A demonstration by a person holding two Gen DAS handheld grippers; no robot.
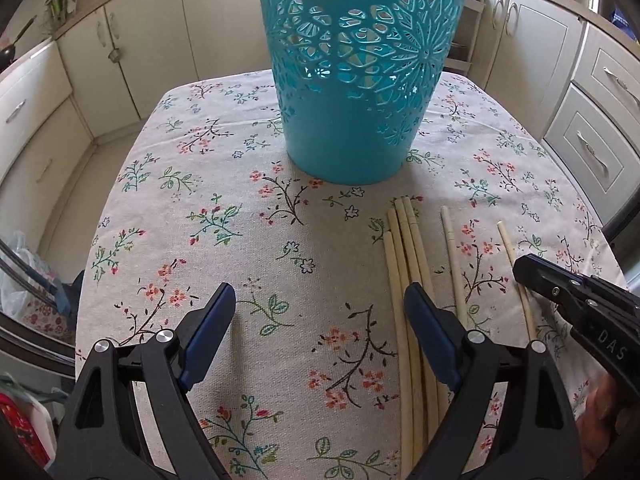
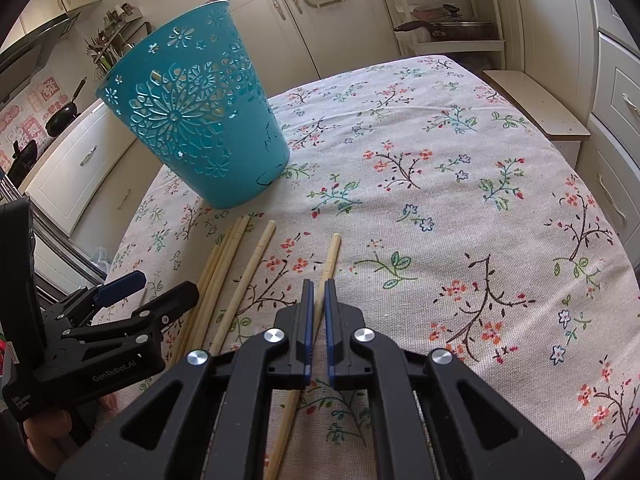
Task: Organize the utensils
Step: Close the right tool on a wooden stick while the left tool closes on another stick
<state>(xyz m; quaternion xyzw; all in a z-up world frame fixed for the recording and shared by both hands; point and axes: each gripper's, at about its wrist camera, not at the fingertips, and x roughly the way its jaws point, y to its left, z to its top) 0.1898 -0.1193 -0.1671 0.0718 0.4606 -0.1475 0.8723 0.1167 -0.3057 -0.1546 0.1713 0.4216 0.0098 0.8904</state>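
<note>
Both wrist cameras look forward and down, close over the floral tablecloth (image 1: 280, 240), the left one facing the teal basket (image 1: 356, 80) directly, the right one from its right, both sharing the chopsticks (image 2: 224, 272).

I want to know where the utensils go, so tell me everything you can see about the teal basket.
The teal basket is a round plastic bin, wider at the rim and tapering to a solid base, its upper wall pierced with flower cutouts. It stands upright on the floral tablecloth, beyond the loose chopsticks. Neither gripper touches it. Its inside cannot be made out.
</note>
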